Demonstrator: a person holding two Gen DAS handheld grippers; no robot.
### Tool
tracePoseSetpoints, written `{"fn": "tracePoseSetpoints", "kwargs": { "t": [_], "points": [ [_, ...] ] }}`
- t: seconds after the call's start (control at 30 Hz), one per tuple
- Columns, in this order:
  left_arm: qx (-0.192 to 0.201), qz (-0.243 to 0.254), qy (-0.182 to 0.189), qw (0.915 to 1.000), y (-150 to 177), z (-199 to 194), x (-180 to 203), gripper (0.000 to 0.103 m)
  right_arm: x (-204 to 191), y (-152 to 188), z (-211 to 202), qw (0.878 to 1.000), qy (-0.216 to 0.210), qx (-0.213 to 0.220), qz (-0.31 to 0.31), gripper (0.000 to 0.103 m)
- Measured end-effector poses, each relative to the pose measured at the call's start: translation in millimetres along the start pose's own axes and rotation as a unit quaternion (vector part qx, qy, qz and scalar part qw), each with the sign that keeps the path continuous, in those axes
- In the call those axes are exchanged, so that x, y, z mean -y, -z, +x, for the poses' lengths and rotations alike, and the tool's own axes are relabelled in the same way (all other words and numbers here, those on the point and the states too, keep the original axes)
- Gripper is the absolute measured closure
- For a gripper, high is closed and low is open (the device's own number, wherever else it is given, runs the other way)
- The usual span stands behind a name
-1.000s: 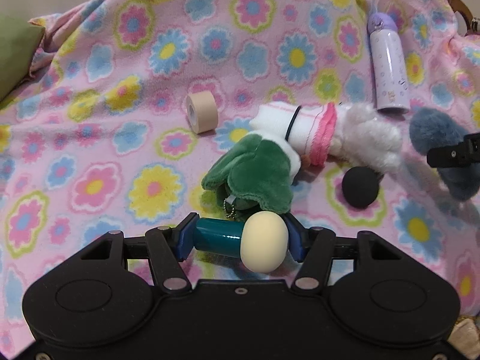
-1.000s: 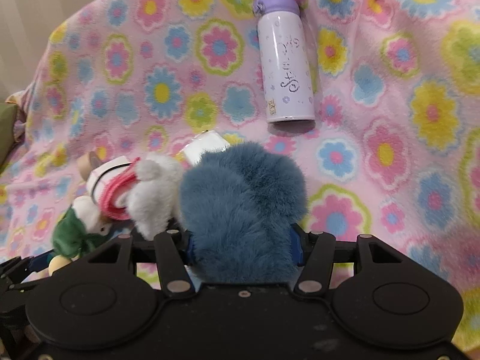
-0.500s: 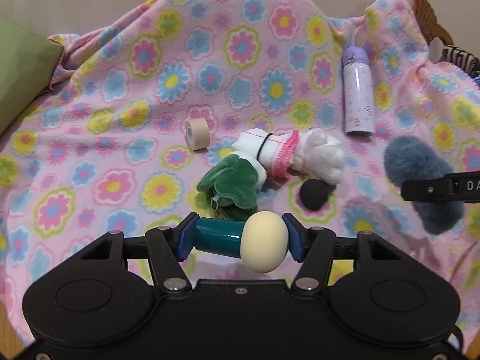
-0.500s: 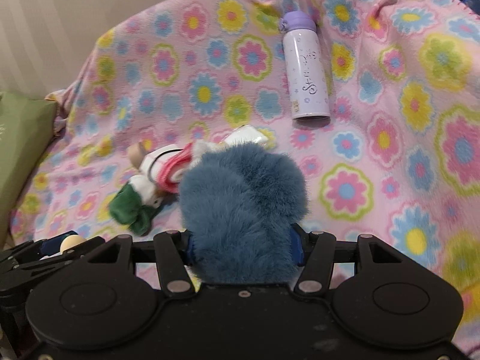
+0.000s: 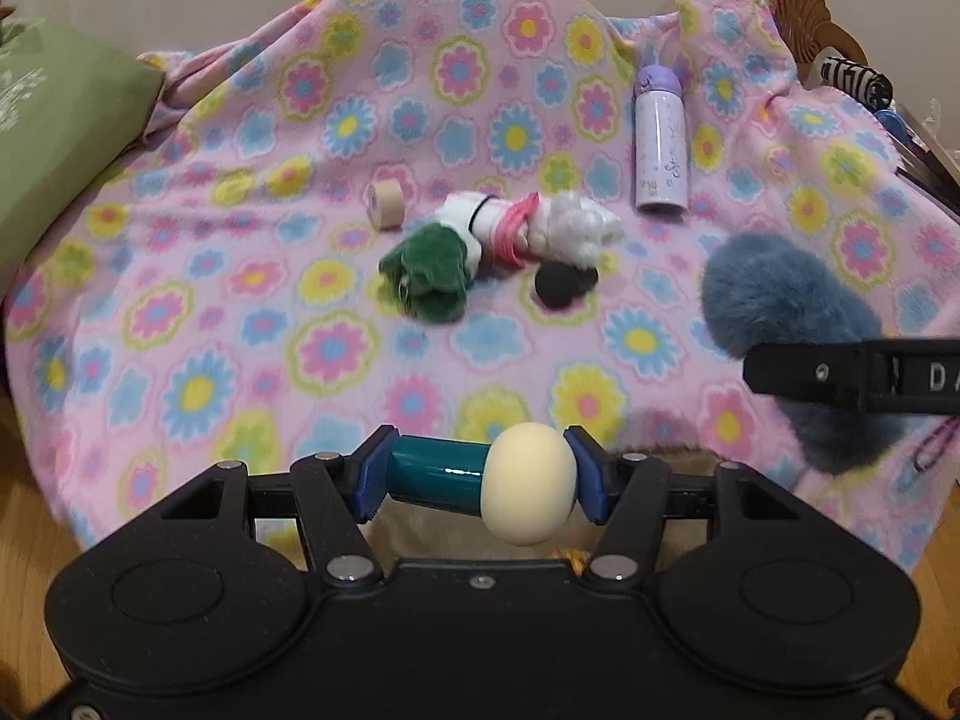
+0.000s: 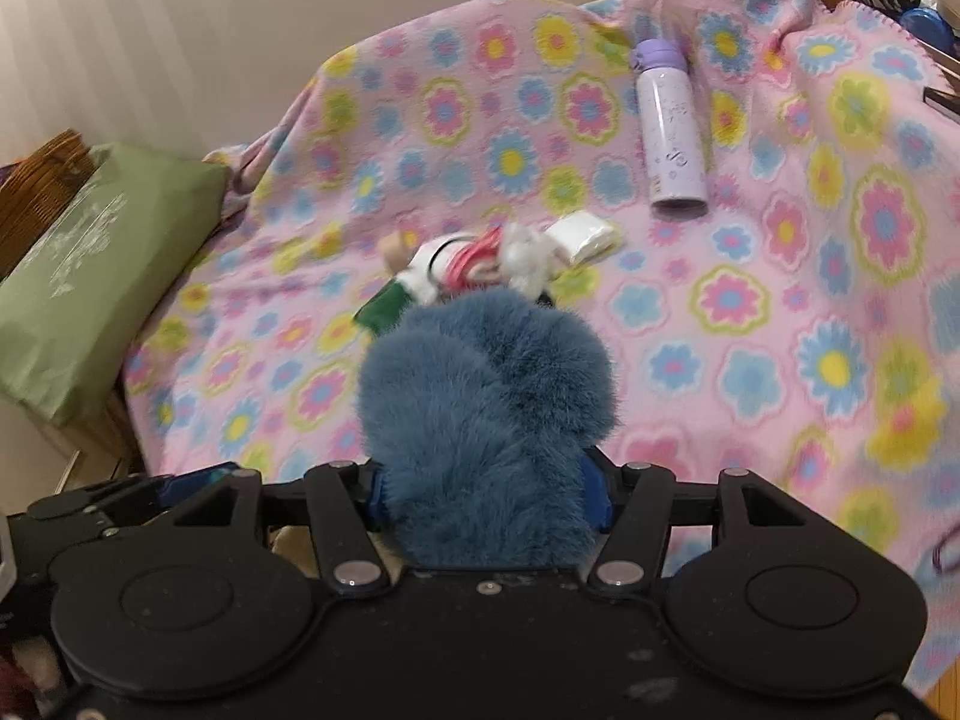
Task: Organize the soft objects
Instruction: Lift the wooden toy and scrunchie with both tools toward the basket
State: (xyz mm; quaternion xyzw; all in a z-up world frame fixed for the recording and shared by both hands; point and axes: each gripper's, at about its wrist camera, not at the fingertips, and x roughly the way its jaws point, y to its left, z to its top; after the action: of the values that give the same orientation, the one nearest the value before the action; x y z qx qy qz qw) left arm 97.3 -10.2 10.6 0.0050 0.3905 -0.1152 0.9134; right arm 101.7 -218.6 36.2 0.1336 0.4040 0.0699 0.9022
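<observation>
Writing first: white capitals "DA" show on the black bar of the right gripper [image 5: 852, 378] where it enters the left wrist view, cut off by the edge. The lilac bottle [image 5: 660, 144] lying on the flowered blanket [image 5: 240, 312] carries cursive lettering, too small to read. The green cushion [image 6: 90, 276] on the left bears a pale printed pattern, no legible words.

Now the left gripper [image 5: 474, 477]: its 2 blue pads pinch a teal-handled toy with a cream ball end [image 5: 480, 483] crosswise, held above the blanket's near edge. The right gripper's jaws have just been easing wider, yet the blue fluffy toy [image 6: 486, 414] sits between them, fur bulging past both pads, so the pinch holds; it is carried to the right of the left gripper.

Out on the blanket, well ahead of both grippers, lies a heap of soft things: a green plush [image 5: 429, 276], a white-and-pink plush [image 5: 528, 228] touching it, and a black ball [image 5: 561, 285] just beside. A beige tape roll [image 5: 384, 210] stands nearby, a white folded cloth [image 6: 585, 237] behind.
</observation>
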Motion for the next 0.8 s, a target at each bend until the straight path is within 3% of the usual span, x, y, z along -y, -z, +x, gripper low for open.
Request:
{"fn": "tracePoseSetpoints", "kwargs": {
  "t": [0.4,0.8],
  "points": [
    [-0.007,-0.023,-0.012,0.9996,38.5,-37.1,13.4,0.047,-6.4,59.1,-38.9,0.999,-0.025,-0.04,0.017,0.045],
    [0.0,-0.079,-0.04,0.9961,52.0,-48.9,2.2,0.047,-6.1,80.2,-49.4,0.998,-0.005,-0.053,0.027,0.044]
  ]
}}
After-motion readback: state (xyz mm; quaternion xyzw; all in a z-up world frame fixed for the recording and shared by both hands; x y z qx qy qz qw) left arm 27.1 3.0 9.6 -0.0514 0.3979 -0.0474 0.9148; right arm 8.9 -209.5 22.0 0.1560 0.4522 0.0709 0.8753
